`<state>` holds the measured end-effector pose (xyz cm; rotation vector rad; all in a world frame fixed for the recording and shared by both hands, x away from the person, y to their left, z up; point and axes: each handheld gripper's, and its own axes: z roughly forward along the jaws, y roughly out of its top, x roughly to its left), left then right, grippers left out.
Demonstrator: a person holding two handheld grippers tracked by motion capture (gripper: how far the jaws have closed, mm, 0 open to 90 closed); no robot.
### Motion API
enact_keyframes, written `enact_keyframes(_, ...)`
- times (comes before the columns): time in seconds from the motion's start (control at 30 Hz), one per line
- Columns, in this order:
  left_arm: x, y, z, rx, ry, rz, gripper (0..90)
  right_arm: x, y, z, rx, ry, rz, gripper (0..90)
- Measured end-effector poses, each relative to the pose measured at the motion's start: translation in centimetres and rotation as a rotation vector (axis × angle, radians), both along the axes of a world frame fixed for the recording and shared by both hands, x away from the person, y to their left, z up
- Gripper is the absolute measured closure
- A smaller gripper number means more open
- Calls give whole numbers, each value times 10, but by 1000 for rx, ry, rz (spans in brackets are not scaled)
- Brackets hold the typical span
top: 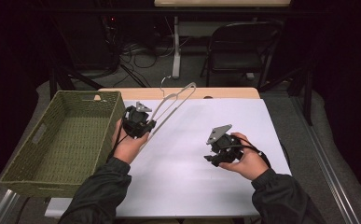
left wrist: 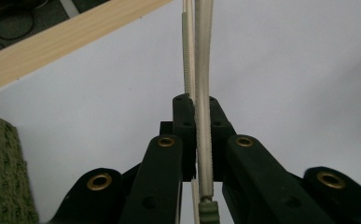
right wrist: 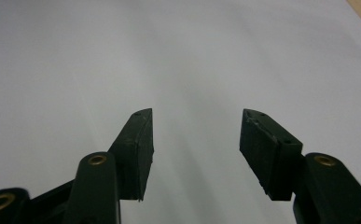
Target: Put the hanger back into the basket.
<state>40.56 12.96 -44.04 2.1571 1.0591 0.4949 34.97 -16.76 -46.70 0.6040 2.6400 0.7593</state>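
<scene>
A pale clothes hanger [top: 171, 105] with a metal hook is lifted off the white table sheet [top: 206, 140], slanting up toward the table's far edge. My left gripper [top: 143, 127] is shut on the hanger's lower bar next to the basket. In the left gripper view the hanger [left wrist: 203, 88] runs straight up between the two closed jaws. My right gripper [top: 215, 156] hovers over the right half of the sheet, held in a hand. Its jaws stand wide apart in the right gripper view, where the right gripper [right wrist: 197, 116] has nothing in it.
A green woven basket [top: 61, 140] stands at the table's left side, touching the sheet's edge. The wooden table edge [top: 178, 92] runs along the back. Behind the table are a folding chair [top: 241, 46], cables and a desk leg.
</scene>
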Motion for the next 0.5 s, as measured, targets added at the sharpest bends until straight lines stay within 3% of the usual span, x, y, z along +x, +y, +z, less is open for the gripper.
enact_keyframes(0.2, -12, 4, 24, -11, -5, -13, 875, -2, 1, -1, 12, -5, -3, 449)
enact_keyframes(0.33, -15, 6, 36, 3, -6, 1, 875, -1, 1, -4, 11, 0, -5, 455)
enact_keyframes(0.5, -14, 16, 45, -10, -4, 33, 874, -1, 1, -4, 16, 0, 0, 461)
